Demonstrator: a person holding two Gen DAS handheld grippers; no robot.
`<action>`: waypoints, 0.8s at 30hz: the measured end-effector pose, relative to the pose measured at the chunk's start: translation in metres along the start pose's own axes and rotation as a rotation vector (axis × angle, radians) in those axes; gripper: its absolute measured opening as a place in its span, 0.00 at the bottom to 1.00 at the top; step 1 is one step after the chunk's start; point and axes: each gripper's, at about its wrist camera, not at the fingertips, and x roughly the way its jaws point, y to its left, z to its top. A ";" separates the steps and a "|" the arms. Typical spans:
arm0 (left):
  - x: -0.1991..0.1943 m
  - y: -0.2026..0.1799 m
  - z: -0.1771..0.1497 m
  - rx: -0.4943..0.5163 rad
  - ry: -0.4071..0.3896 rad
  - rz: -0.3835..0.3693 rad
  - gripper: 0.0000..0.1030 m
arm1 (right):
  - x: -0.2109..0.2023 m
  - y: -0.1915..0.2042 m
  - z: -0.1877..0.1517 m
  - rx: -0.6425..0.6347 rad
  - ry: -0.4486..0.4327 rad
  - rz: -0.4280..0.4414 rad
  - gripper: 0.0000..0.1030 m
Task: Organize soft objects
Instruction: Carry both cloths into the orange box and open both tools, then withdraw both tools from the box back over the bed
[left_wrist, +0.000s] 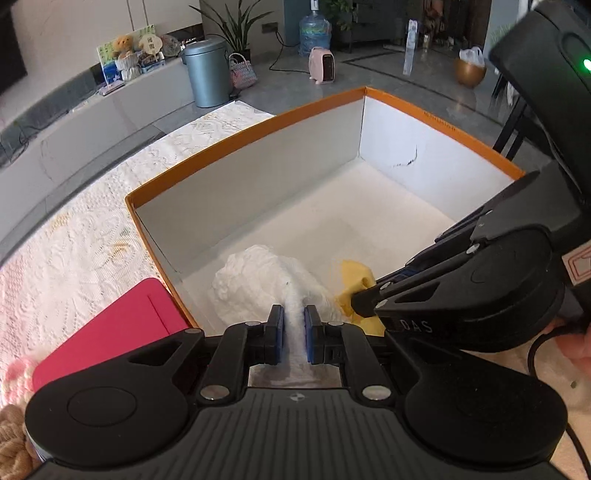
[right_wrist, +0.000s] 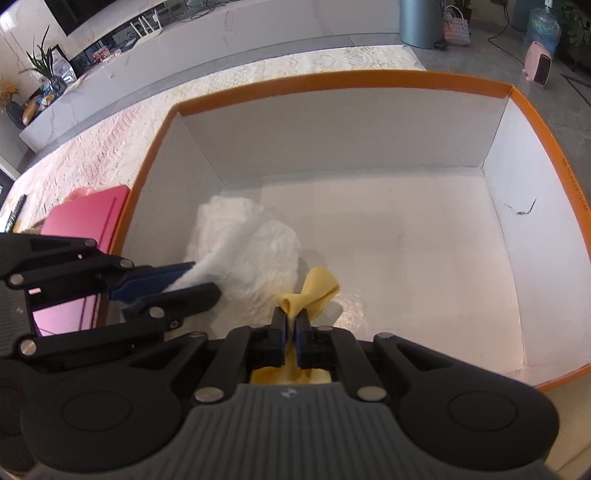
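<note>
Two grips working inside orange-rimmed box. Left gripper pinching fluffy white cloth, bulk resting on box floor near left wall. Right gripper clamping yellow cloth just beside it, low over floor. Advising: lowering until both settle, parting jaws one at a time, lifting straight up, avoiding snagging fibres or dragging pieces out.

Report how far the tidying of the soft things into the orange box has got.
Nothing is released in the box yet. In hand: the left gripper is shut on the white cloth, the right gripper on the yellow cloth; both cloths hang low inside the box, the white one apparently touching its floor. Left: letting go, then perhaps the pink knitted piece outside.
</note>
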 end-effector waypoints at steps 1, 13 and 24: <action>0.000 0.001 0.001 -0.005 0.001 -0.004 0.13 | 0.001 -0.002 0.000 0.007 0.004 0.004 0.04; -0.009 -0.003 0.001 0.027 -0.058 0.048 0.37 | 0.000 -0.004 0.000 0.011 -0.007 -0.013 0.19; -0.054 0.009 -0.008 -0.031 -0.148 0.041 0.50 | -0.026 0.001 -0.003 -0.002 -0.046 -0.052 0.56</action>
